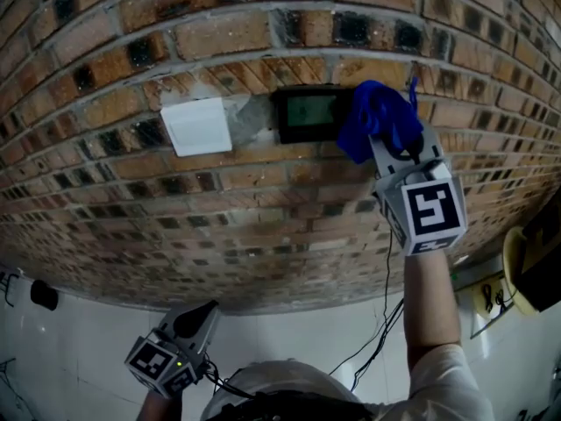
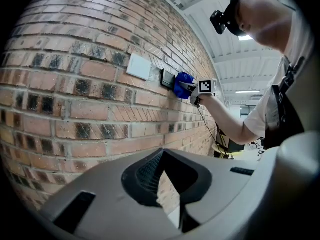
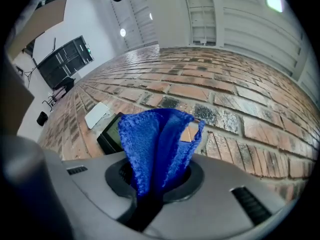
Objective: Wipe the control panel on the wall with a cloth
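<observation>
A black control panel (image 1: 308,114) with a greenish screen is set into the brick wall (image 1: 263,191). My right gripper (image 1: 386,143) is shut on a blue cloth (image 1: 377,117), which is bunched against the panel's right end. In the right gripper view the blue cloth (image 3: 155,139) stands up out of the right gripper (image 3: 155,184), with the panel (image 3: 111,134) just left of it. My left gripper (image 1: 195,317) hangs low, away from the wall, shut and holding nothing. The left gripper view shows the left gripper (image 2: 172,199) in front, and the cloth (image 2: 182,84) and panel (image 2: 166,78) far off.
A white blank plate (image 1: 197,125) sits on the wall left of the panel. A thin cable (image 1: 386,270) hangs from my right gripper. A yellowish object (image 1: 517,270) is at the right edge, and a small dark object (image 1: 44,294) at the lower left.
</observation>
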Demonstrator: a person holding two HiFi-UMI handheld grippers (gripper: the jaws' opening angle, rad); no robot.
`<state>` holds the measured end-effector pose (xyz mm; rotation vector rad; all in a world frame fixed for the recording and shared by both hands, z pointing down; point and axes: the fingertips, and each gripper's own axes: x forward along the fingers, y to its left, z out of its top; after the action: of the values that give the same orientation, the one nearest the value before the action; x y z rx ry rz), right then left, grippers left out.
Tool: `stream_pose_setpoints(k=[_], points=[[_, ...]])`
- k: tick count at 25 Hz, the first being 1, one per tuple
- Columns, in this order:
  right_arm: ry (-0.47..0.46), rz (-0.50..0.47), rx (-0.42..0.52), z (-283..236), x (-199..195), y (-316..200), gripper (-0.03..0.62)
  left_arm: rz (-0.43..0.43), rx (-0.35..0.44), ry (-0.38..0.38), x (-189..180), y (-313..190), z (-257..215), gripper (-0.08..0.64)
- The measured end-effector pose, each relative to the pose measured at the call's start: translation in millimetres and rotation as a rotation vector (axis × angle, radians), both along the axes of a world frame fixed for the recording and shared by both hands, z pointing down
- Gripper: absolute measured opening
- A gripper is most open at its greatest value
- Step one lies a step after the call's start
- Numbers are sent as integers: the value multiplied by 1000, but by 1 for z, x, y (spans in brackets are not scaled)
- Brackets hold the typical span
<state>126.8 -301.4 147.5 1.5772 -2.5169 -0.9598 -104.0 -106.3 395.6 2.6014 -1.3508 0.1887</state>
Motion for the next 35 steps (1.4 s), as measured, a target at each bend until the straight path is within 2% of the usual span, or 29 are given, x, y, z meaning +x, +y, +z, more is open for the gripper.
stream_pose_setpoints(k=[5, 11, 15, 18, 24, 29, 35], points=[[-37, -38, -16, 20, 1, 8, 89, -62, -26, -18, -8, 3, -1, 3], [-73, -49, -160, 106, -3, 60, 89, -104, 2, -29, -31, 19, -5, 3], [-91, -58, -298, 170, -12, 138, 89, -106, 25, -47, -52, 48, -5, 3], [-124, -47, -398, 205, -21, 212, 89, -82, 23, -20, -68, 79, -6, 3], [-192, -16, -500, 223, -50, 354, 89, -21, 29, -45, -111, 150, 1, 3], [-220, 34, -508, 217, -56, 437, 89, 50, 39, 11, -115, 195, 2, 3], [-245, 84, -458, 201, -53, 501, 86, 101, 50, -16, -118, 233, -1, 3]])
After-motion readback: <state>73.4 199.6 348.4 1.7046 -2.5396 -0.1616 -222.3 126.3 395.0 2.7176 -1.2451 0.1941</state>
